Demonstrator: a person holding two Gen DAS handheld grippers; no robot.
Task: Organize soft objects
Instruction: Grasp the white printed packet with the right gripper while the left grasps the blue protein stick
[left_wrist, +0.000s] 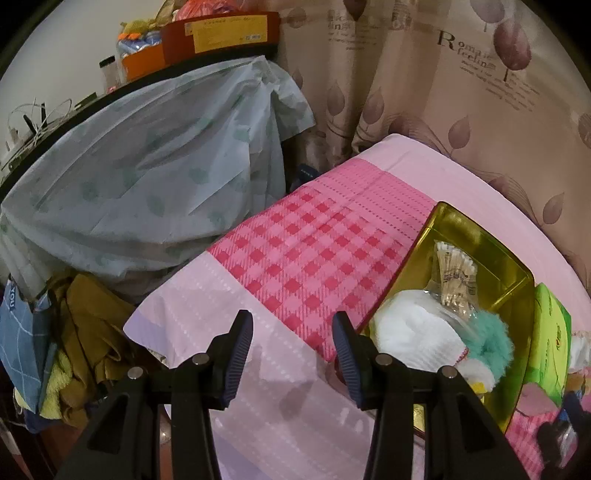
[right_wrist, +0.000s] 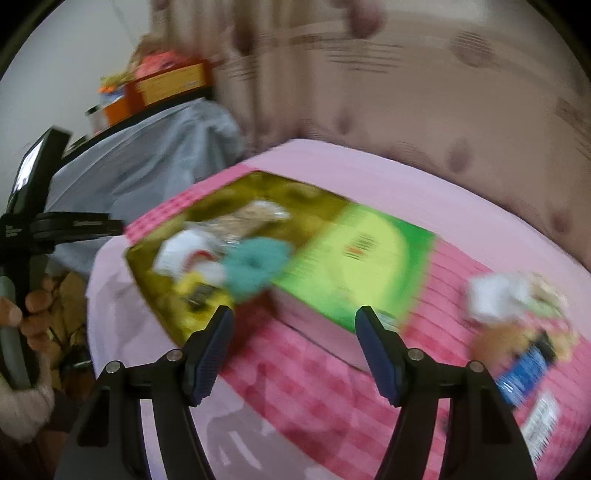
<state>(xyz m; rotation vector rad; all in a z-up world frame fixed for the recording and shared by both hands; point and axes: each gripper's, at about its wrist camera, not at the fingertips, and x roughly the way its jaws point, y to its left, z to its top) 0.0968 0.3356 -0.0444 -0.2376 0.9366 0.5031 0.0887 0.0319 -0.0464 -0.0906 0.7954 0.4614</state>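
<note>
Soft objects (left_wrist: 413, 332) in gold tray (left_wrist: 480, 236), pink-checked bedcover (left_wrist: 314, 258).

- Right wrist view: motion-blurred throughout; print on green box (right_wrist: 354, 258) unreadable.
- Small items (right_wrist: 517, 314) at right: smeared, identity uncertain.
- Left wrist view: gold tray (left_wrist: 476, 240) cut off by right tool finger.
</note>
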